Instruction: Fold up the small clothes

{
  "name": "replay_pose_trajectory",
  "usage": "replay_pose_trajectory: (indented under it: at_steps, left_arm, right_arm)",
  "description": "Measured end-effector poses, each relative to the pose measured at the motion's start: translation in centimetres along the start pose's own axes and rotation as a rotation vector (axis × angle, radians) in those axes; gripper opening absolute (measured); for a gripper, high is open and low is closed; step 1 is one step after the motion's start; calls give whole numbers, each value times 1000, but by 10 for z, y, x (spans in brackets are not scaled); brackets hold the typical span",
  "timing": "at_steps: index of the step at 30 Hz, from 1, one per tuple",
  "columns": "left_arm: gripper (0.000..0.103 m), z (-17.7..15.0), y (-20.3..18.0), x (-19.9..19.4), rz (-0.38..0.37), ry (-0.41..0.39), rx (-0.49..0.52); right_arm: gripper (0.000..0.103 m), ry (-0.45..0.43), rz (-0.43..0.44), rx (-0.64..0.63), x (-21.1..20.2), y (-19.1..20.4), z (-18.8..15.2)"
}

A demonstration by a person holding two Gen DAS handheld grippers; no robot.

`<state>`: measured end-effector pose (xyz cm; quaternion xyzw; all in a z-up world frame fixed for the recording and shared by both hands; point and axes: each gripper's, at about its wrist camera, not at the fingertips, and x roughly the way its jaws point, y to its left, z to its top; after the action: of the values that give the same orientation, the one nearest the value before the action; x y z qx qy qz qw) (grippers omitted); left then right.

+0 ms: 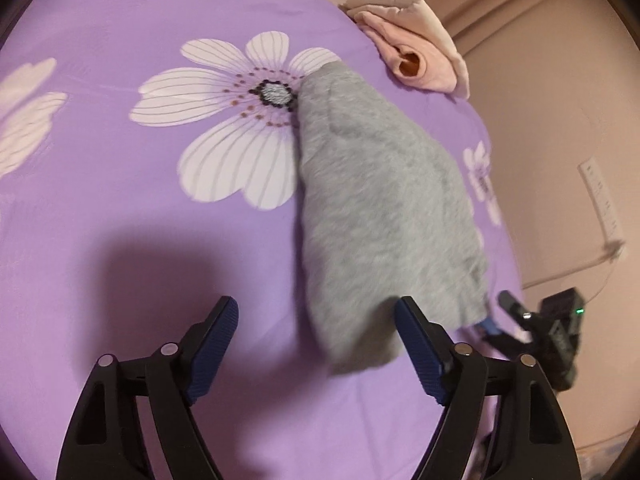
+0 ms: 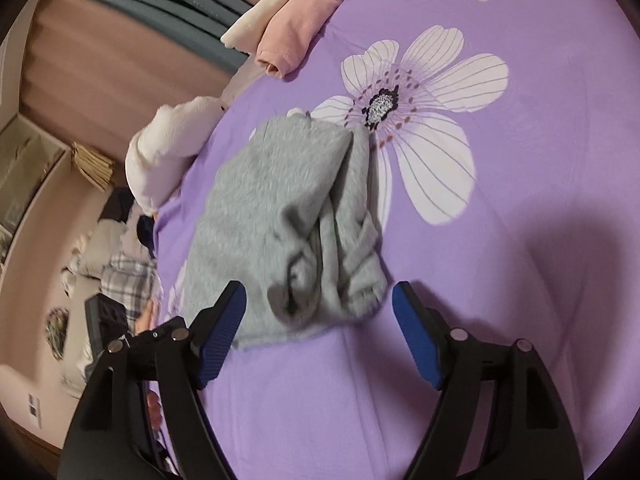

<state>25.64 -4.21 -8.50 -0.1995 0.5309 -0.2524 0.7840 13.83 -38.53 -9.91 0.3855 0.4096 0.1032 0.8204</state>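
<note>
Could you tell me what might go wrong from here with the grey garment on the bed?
The grey garment lies bunched near the bed edge, so a pull that way might drag it off. Both the left gripper and right gripper are open above it; a shallow pinch may catch only one layer. The pink clothes also sit at the edge.

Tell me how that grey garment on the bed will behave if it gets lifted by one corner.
The grey garment probably droops limply: it lies creased and bunched. Its fuzzy knit likely grips rather than slips. Folded layers may fall open.
</note>
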Motion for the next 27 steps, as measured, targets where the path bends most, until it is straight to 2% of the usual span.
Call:
replay_pose_trajectory:
  at_steps: [2,8,16,21,27]
  left_arm:
    - [82,9,-2,4,-23,-6,-12]
    - [82,25,-15,21,-24,2,9]
    - [82,30,-24,47,-46,41,20]
    - [82,29,-30,56,-6,47,64]
    - [82,30,-33,59,20,38,87]
  right_arm:
    - [77,-10,-5,19,6,-2,8]
    - [77,-6,10,48,20,-4,29]
    - [77,23,7,12,37,1,42]
    - [77,35,-20,-43,51,10,45]
    - [64,41,-79,-132,64,22,46]
